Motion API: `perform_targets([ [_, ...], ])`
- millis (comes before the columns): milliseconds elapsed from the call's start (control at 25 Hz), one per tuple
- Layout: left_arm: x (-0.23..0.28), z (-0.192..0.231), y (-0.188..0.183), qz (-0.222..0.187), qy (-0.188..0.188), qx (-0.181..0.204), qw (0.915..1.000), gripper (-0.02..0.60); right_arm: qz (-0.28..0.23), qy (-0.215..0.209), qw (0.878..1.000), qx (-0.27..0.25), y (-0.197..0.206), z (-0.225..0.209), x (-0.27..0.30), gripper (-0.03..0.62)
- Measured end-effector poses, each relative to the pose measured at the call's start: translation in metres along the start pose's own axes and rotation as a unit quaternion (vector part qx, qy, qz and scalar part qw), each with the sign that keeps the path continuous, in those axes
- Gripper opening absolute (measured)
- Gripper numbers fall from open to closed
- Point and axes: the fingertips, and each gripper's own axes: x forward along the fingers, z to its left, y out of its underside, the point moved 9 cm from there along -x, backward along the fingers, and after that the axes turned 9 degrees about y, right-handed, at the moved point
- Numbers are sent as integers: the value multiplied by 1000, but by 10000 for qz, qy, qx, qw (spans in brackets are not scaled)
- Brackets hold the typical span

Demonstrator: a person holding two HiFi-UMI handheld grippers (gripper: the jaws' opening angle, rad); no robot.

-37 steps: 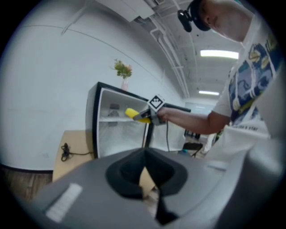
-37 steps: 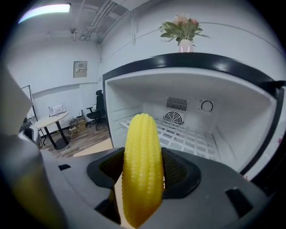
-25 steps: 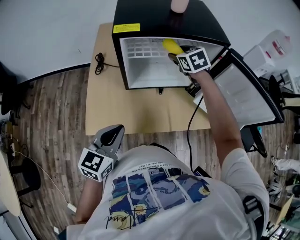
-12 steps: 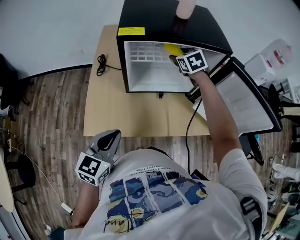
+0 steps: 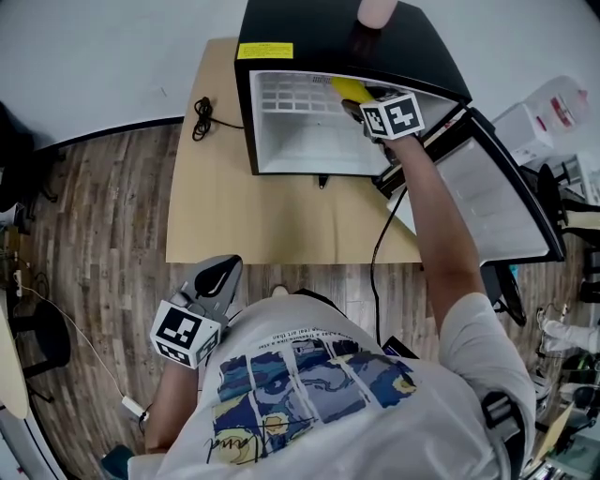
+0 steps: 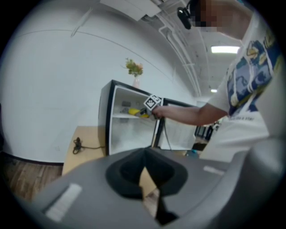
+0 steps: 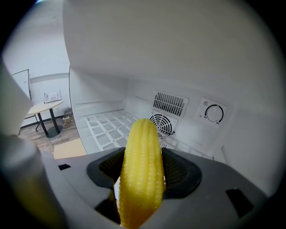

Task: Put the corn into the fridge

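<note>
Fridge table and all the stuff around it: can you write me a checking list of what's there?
Surface: tan table, carrying the black mini fridge.
Job's things: fridge door open; corn held inside, above the white wire shelf, not set down.
Clutter: plant in a pink vase on the fridge top.
Grippers: right tongs shut on the corn; left tongs shut, empty, low beside the person.
Cables: coiled black cable on the table; another black cable hanging off the table's front edge.
Surroundings: wood floor, white wall, round table.
</note>
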Motion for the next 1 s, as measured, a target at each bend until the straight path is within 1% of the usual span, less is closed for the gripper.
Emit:
perform_targets([
  [280, 4, 0, 1, 70, 67, -26, 9999, 9, -183, -56, 9998, -44, 3, -3, -1, 252],
  [600, 4, -1, 3, 71, 136, 6, 9999, 9, -489, 43, 9988, 65, 10, -8, -17, 259],
  [840, -8, -3, 8, 58, 274, 39, 9996, 9, -696, 376, 9968, 141, 15, -5, -45, 259],
  [1000, -26, 0, 13, 96, 374, 40, 9992, 9, -797, 601, 9947, 229, 18, 6, -69, 259],
])
